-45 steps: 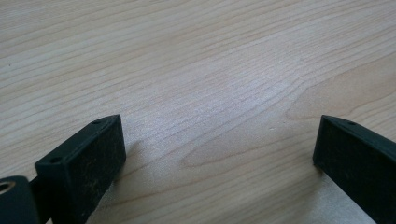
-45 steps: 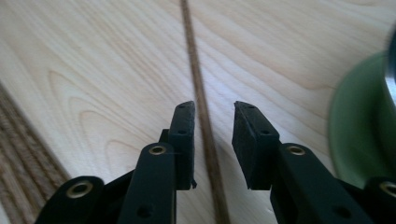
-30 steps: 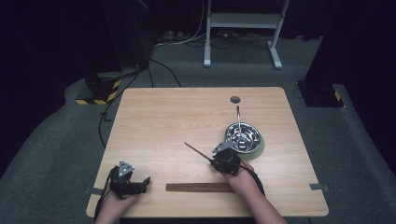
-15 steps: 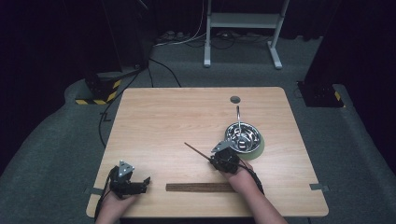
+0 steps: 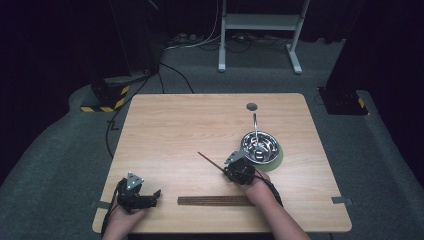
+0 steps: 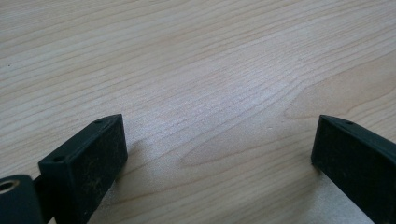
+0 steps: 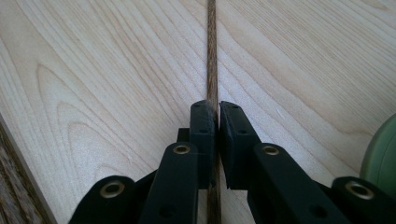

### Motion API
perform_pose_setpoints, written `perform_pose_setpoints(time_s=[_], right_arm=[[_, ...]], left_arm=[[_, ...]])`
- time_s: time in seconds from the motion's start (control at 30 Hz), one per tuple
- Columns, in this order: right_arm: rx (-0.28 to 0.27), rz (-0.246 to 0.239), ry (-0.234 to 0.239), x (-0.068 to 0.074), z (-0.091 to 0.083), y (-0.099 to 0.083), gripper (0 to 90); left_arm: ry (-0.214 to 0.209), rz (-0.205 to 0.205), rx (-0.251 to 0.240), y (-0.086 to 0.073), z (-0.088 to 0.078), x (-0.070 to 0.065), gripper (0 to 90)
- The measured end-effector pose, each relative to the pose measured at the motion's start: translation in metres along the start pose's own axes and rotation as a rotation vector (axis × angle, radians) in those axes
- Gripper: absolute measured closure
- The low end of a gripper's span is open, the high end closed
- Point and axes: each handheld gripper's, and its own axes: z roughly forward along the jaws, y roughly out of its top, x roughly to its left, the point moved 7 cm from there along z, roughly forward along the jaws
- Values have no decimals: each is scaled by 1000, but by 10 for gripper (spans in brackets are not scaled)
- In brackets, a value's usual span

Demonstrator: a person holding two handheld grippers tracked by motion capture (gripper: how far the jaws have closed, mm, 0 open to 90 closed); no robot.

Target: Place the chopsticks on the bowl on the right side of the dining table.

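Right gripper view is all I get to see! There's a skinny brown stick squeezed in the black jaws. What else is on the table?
Observer: A shiny metal bowl sits on a green mat, just beyond the right hand-held gripper that pinches your chopstick.
Operator: Are there more sticks?
Observer: Yes, a row of dark chopsticks lies along the near edge of the table.
Operator: What's the other hand doing?
Observer: The left hand-held gripper rests near the table's front left corner, jaws wide apart with nothing but bare wood between them.
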Motion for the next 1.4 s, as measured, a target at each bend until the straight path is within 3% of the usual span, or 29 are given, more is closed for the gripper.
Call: perform_pose_setpoints(time_s=[0.2,0.5,0.87,1.13,1.4], right_arm=[[-3,-24,-41,-1,-5,4,842],[-64,-3,-61,-13,-33,11,842],[-79,19,-113,-30,-64,6,842],[-79,52,-158,-57,-79,3,841],[-63,100,-186,-82,-82,3,841]], left_arm=[[0,0,0,0,0,0,35],[0,1,0,0,0,0,36],[0,-5,-4,0,0,0,40],[0,-5,-5,0,0,0,40],[-2,-8,-6,0,0,-1,40]])
